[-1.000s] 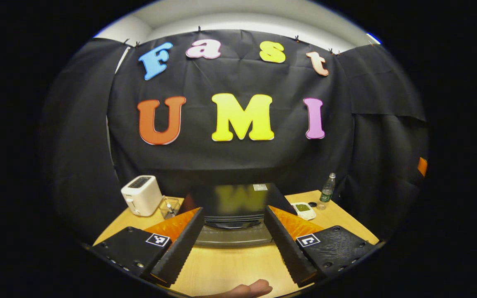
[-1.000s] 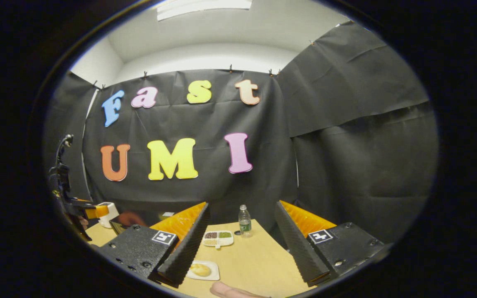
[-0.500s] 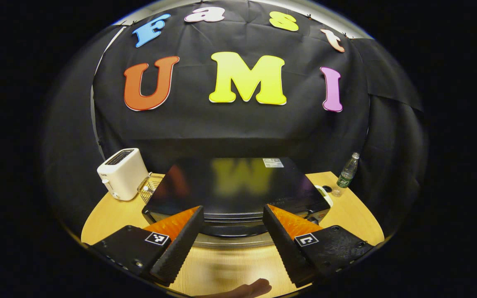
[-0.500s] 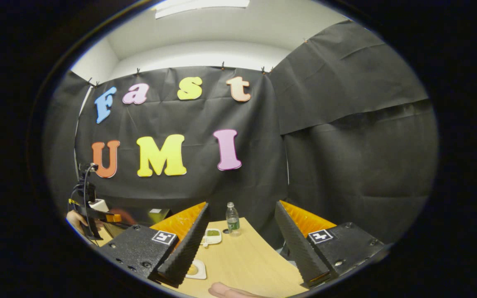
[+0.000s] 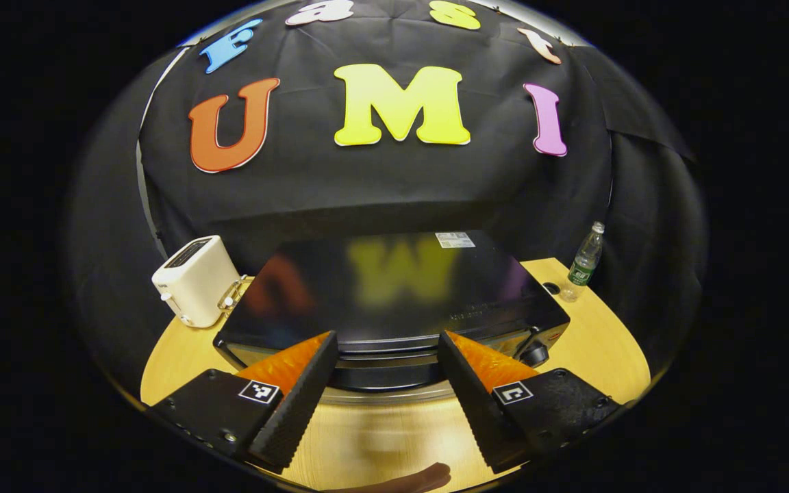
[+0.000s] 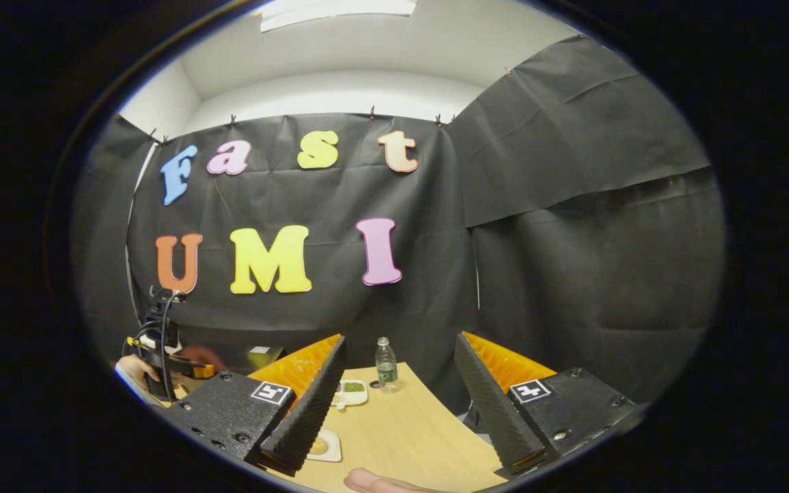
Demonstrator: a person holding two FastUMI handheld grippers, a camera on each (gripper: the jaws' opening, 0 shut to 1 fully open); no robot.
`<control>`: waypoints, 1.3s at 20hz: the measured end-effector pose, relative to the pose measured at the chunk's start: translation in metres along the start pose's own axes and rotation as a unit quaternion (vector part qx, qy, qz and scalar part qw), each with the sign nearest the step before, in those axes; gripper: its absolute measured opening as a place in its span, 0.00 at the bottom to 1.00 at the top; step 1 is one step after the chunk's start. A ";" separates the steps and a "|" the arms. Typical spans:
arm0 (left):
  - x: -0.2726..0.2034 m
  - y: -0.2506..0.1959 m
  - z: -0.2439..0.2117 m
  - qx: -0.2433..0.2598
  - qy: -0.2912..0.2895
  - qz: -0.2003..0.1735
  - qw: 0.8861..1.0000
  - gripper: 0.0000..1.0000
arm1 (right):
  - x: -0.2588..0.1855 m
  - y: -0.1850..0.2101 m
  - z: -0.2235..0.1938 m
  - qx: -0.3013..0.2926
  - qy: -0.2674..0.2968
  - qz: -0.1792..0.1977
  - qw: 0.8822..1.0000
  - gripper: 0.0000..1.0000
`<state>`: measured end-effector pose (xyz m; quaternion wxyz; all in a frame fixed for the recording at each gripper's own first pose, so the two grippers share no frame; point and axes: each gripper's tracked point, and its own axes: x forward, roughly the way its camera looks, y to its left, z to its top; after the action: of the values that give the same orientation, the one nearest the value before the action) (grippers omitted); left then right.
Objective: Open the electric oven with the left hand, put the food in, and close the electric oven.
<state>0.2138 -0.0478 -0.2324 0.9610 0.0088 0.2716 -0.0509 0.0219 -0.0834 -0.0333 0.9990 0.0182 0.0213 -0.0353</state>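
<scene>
Electric oven [image 5: 394, 294]: black, boxy, glossy flat top mirroring the wall, small white sticker near the back edge, pale curved door handle along the front, dark knob at the front right corner. Sits mid-table on the light wooden tabletop [image 5: 593, 349], door shut, directly ahead of the left gripper [image 5: 384, 404]. Left gripper raised above table level, tilted down toward the oven's front edge, jaws spread wide, nothing between them, fingers framing the handle but apart from it. White toaster [image 5: 192, 281] to the oven's left, clear plastic bottle with green label [image 5: 585, 263] off to its right near the table's back edge.

Right gripper [image 6: 398, 411] held off to the right side, aimed across the table toward the wall, jaws likewise wide and empty. Between its fingers: white divided dish with green filling [image 6: 352, 392], the bottle just beside it. White square plate with a yellowish food piece [image 6: 322, 446] partly hidden behind the near finger. Farther left in the right gripper view, a hand [image 6: 135, 370] gripping the other gripper's handle.
</scene>
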 end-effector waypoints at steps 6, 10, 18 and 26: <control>-0.014 -0.003 -0.011 -0.028 -0.006 -0.019 0.999 0.98 | -0.010 -0.004 0.003 -0.001 -0.004 -0.002 1.000 0.95; -0.032 -0.004 -0.025 -0.021 -0.014 -0.017 1.000 0.97 | -0.013 -0.001 -0.001 0.003 0.000 0.003 1.000 0.95; -0.062 -0.008 -0.065 -0.026 -0.024 -0.018 0.999 0.96 | -0.017 0.008 -0.016 -0.003 0.012 0.016 1.000 0.95; -0.081 -0.015 -0.127 -0.006 -0.017 -0.014 1.000 0.96 | -0.020 0.004 -0.020 0.001 0.011 0.012 1.000 0.94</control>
<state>0.0776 -0.0493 -0.2979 0.9647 -0.0016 0.2558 -0.0626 0.0018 -0.0768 -0.0517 0.9990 0.0197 0.0321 -0.0227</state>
